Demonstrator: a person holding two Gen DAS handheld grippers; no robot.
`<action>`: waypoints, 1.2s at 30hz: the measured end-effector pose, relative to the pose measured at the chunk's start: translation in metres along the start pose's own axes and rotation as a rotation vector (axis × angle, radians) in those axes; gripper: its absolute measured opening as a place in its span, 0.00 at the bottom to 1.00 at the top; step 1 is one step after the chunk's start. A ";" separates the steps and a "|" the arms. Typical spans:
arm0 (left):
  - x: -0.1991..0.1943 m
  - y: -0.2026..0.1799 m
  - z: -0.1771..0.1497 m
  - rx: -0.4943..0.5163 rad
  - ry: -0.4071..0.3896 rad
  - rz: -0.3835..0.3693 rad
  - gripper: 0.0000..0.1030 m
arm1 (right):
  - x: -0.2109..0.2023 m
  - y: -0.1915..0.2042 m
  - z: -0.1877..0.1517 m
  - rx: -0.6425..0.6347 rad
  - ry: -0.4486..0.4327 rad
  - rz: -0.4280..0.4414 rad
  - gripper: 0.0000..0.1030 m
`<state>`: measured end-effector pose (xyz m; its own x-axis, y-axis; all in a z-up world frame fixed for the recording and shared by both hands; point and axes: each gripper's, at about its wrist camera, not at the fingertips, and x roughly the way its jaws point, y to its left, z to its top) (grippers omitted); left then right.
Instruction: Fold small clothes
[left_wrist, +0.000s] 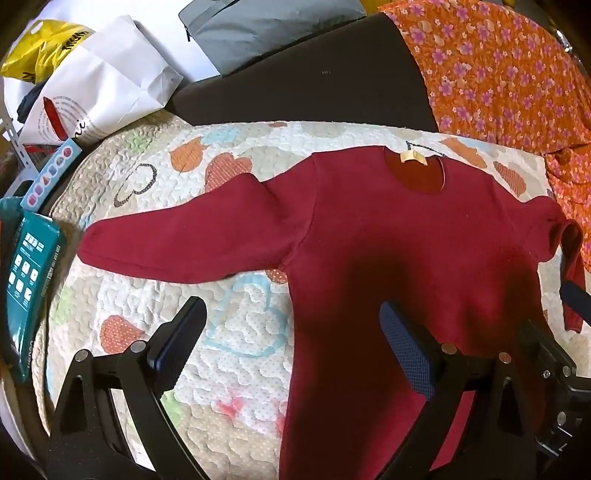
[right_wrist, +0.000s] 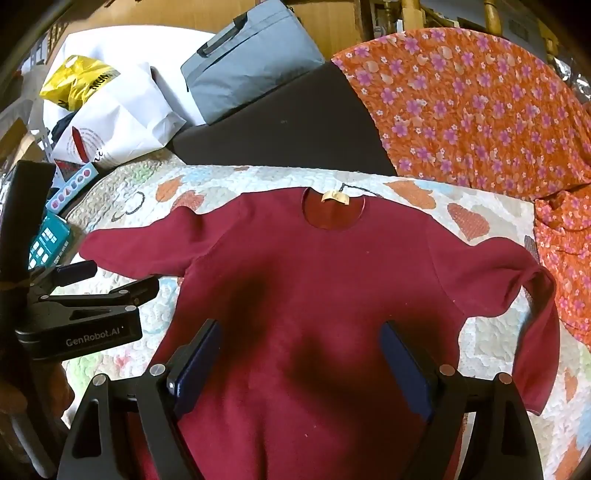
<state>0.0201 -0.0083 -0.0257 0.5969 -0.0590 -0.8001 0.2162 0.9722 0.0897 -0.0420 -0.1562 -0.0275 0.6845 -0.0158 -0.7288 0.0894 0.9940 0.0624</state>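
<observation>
The dark red long-sleeved shirt (right_wrist: 317, 280) is lying flat on the quilted patterned blanket (left_wrist: 229, 339); the left gripper (left_wrist: 291, 314) and the right gripper (right_wrist: 299, 339) are hovering wide, holding nothing.

1. Support: quilted mat (left_wrist: 236, 369) (right_wrist: 480, 332), cream with stitched hearts in orange, blue and pink.
2. Lying on the mat: red long-sleeved top (left_wrist: 388, 251) (right_wrist: 314, 295), spread flat, neck at the far edge, left sleeve stretched out, right sleeve bent back toward the near side.
3. Beyond the mat's far edge: dark surface (left_wrist: 314, 85) (right_wrist: 295, 129).
4. Orange floral cloth (left_wrist: 498, 74) (right_wrist: 461, 103) covers the dark surface's right part and touches the mat's right corner.
5. White paper bag (left_wrist: 110, 85) (right_wrist: 122, 118) sits at the mat's far-left edge.
</observation>
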 end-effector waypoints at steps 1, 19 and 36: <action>0.000 0.000 0.000 0.000 -0.001 -0.001 0.93 | 0.001 -0.002 0.000 0.004 0.000 -0.001 0.83; 0.004 -0.018 -0.001 0.031 0.006 -0.030 0.93 | 0.010 -0.020 -0.003 0.026 0.053 -0.089 0.83; 0.008 -0.024 0.000 0.029 0.020 -0.049 0.93 | 0.018 -0.030 -0.006 0.078 0.068 -0.087 0.83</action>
<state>0.0196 -0.0323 -0.0340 0.5693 -0.1017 -0.8158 0.2674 0.9613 0.0668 -0.0369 -0.1852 -0.0464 0.6215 -0.0920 -0.7780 0.2047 0.9776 0.0479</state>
